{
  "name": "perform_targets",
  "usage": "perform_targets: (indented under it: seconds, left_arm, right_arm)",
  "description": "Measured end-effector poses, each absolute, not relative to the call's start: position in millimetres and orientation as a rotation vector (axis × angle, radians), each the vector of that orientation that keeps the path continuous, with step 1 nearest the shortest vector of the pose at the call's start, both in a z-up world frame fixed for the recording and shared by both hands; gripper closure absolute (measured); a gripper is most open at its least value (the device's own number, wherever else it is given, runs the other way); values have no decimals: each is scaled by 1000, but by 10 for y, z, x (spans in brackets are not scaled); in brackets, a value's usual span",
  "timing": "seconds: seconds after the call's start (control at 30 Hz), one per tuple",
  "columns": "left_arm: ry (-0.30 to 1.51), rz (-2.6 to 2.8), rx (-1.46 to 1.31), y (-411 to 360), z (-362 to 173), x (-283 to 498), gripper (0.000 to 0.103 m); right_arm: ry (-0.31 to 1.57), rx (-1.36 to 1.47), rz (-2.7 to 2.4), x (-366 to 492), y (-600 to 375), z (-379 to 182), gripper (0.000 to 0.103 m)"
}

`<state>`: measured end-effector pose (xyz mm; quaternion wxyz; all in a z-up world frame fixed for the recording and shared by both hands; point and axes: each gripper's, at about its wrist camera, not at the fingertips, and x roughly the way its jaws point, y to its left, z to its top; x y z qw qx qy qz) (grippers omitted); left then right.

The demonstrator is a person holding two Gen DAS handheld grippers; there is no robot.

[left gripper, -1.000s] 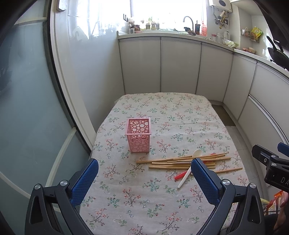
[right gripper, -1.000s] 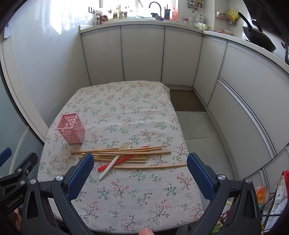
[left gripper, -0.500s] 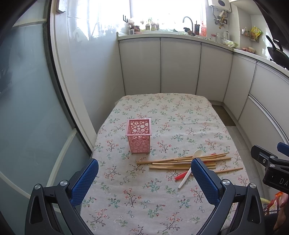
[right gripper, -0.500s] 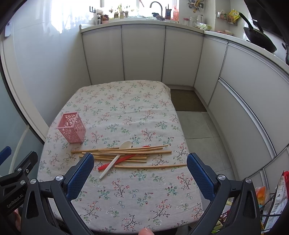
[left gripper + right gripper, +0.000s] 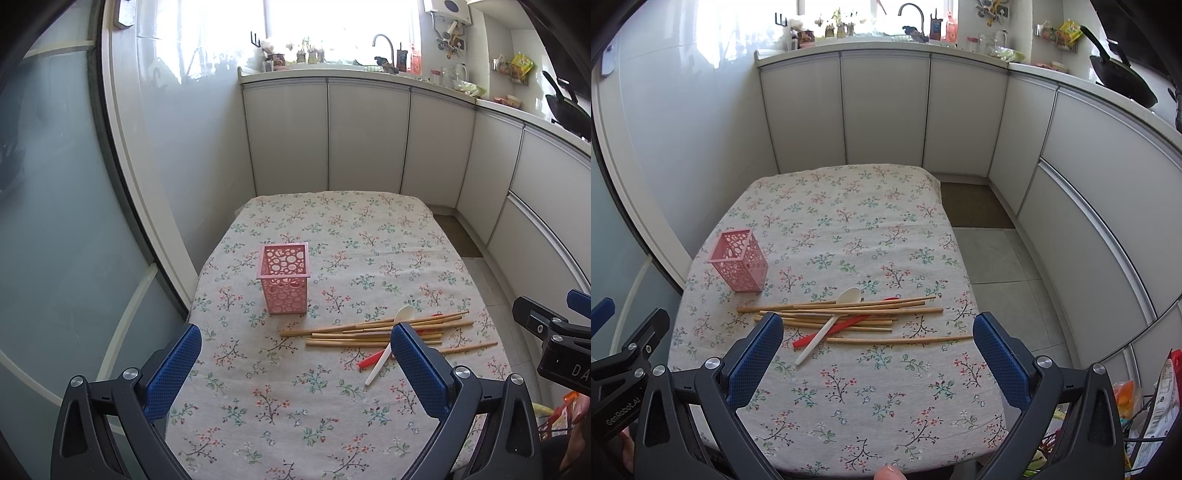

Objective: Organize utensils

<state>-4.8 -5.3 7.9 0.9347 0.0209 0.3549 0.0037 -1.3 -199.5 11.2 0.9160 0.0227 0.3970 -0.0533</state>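
1. Both the left hand-held gripper [image 5: 295, 365] and the right hand-held gripper [image 5: 878, 354] hover spread and empty over the surface's [image 5: 886, 424] near edge.
2. Just ahead, the chopsticks [image 5: 849, 314] lie crosswise with two spoons (right gripper nearer).
3. Beyond, left, the pink holder [image 5: 738, 260] stands upright.

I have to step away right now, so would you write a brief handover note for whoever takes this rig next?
Left gripper: open, empty, above the near table edge.
Right gripper: open, empty, likewise.
Pink holder: upright on the floral tablecloth, apparently empty.
Chopsticks, white spoon and red spoon: loose pile beside it.
Done: nothing yet.
Left: put every utensil in the holder.
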Motion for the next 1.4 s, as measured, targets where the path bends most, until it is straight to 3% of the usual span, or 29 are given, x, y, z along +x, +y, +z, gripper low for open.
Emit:
perform_targets:
  seconds: [0.5, 0.73, 1.17, 1.4]
  left_arm:
    - [730, -2, 47, -89, 68, -12, 0]
    - [763, -8, 83, -181, -36, 352, 0]
    - [1110, -250, 121, -690, -890, 1271, 1]
    - [1196, -457, 180, -1316, -1234, 1499, 14]
  right_arm:
    - [830, 45, -117, 31, -2035, 92, 0]
    - [884, 44, -146, 356, -2174, 75, 0]
    - [1129, 222, -224, 909, -2946, -567, 0]
    - [1184, 274, -232, 885, -3270, -761, 1]
